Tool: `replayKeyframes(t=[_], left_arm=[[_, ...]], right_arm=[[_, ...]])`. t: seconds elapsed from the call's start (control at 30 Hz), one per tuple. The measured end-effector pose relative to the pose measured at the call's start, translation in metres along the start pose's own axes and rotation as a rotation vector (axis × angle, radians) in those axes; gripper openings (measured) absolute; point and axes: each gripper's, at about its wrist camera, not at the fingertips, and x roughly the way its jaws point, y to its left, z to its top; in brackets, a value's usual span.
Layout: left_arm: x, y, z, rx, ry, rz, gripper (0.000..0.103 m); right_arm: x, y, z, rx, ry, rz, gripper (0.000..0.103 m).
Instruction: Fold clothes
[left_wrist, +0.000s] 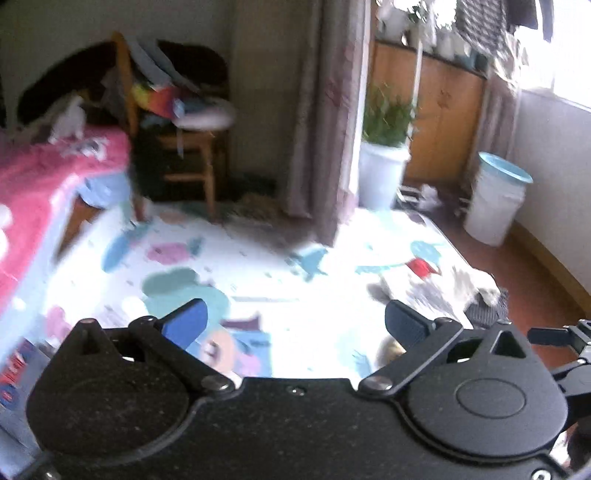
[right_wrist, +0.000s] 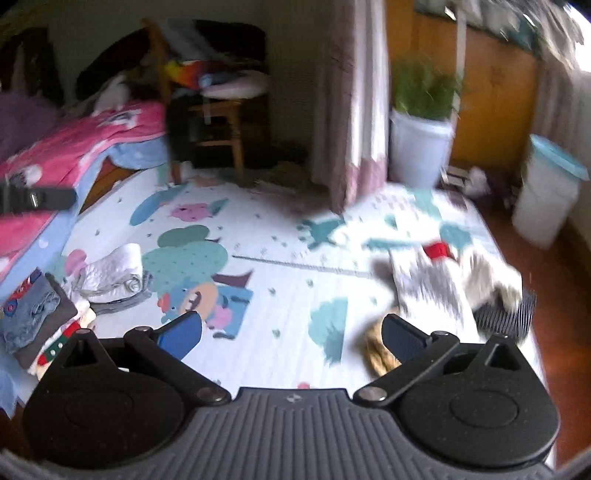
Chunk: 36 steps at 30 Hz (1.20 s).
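Observation:
A heap of unfolded clothes (right_wrist: 439, 280), grey-white with a red patch, lies on the right of the cartoon play mat (right_wrist: 266, 236); it also shows in the left wrist view as a blurred clothes heap (left_wrist: 436, 284). A stack of folded clothes (right_wrist: 40, 314) with a white garment (right_wrist: 110, 273) beside it sits at the mat's left edge. My right gripper (right_wrist: 291, 332) hangs open and empty above the mat. My left gripper (left_wrist: 295, 321) is open too, nothing between its blue fingers (left_wrist: 188, 321). Both views are motion-blurred.
A bed with a pink cover (right_wrist: 74, 147) runs along the left. Behind stand a wooden chair piled with things (right_wrist: 225, 99), a curtain (right_wrist: 354, 110), a potted plant in a white tub (right_wrist: 421, 140) and a white bucket with a blue rim (right_wrist: 546, 192). A brownish item (right_wrist: 376, 347) lies near my right finger.

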Motion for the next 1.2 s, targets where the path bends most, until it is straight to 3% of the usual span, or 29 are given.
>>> replayKeyframes(t=[0.07, 0.13, 0.2, 0.3, 0.53, 1.2], left_arm=[[0.017, -0.012, -0.02, 0.007, 0.056, 0.004, 0.103], [0.032, -0.024, -0.037, 0.063, 0.118, 0.024, 0.103], [0.046, -0.034, -0.051, 0.104, 0.176, 0.032, 0.103], [0.057, -0.033, -0.056, 0.049, 0.226, 0.006, 0.103], [0.06, -0.055, -0.076, 0.083, 0.242, 0.018, 0.103], [0.04, -0.049, -0.088, 0.09, 0.221, 0.052, 0.103]], right_arm=[[0.011, -0.019, -0.019, 0.051, 0.045, -0.047, 0.103], [0.022, -0.03, -0.027, 0.105, 0.106, -0.03, 0.103], [0.028, -0.034, -0.035, 0.111, 0.104, -0.023, 0.103], [0.04, -0.036, -0.047, 0.09, 0.145, -0.054, 0.103], [0.047, -0.027, -0.046, 0.104, 0.171, -0.051, 0.103], [0.049, -0.007, -0.048, 0.094, 0.214, -0.023, 0.103]])
